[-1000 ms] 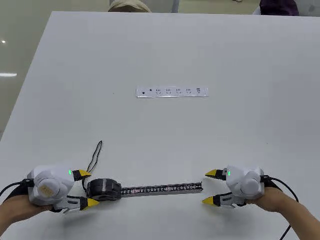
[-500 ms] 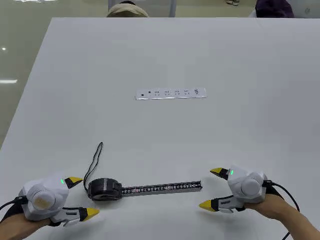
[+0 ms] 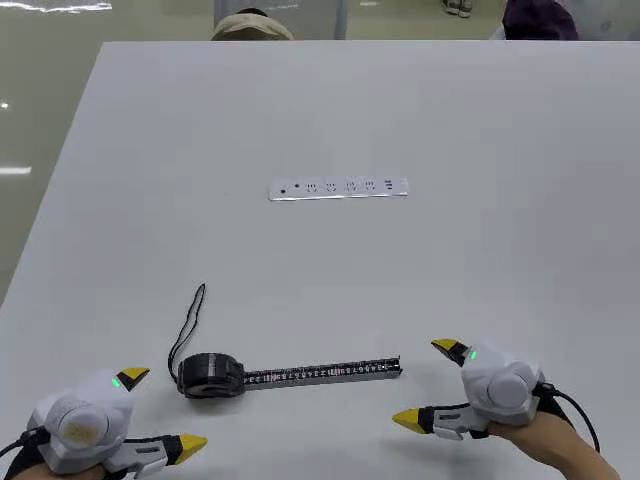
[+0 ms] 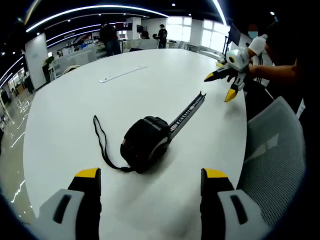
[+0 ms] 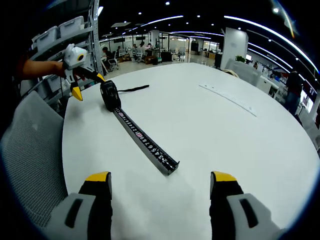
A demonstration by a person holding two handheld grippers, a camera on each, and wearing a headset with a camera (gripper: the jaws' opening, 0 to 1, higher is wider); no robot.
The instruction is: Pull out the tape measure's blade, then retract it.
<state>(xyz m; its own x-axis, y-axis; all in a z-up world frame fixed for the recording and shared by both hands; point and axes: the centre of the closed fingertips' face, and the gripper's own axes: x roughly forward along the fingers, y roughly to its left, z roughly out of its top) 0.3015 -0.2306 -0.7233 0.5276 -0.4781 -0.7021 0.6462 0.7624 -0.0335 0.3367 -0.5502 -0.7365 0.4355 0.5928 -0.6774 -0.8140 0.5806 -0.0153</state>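
Note:
A black tape measure [image 3: 210, 374] lies on the white table [image 3: 330, 120], its blade [image 3: 322, 373] drawn out to the right and its wrist strap [image 3: 186, 325] looping away behind it. My left gripper [image 3: 158, 410] stands open a little short of the case [image 4: 145, 142], touching nothing. Beyond the blade's tip [image 5: 170, 167], my right gripper [image 3: 430, 383] is open too, clear of the blade [image 5: 142, 142]. The right gripper [image 4: 227, 80] appears across the table in the left gripper view, and the left gripper [image 5: 80, 75] appears by the case [image 5: 110, 95] in the right gripper view.
A white power strip [image 3: 338, 188] lies flat near the table's middle. The table's near edge runs just below both grippers. A grey mesh chair [image 4: 277, 165] stands at the table's edge. People stand far off in the office [image 4: 107, 37].
Both grippers have drawn back from the tape measure towards the table's near edge, staying open. The tape measure and its drawn-out blade lie as before.

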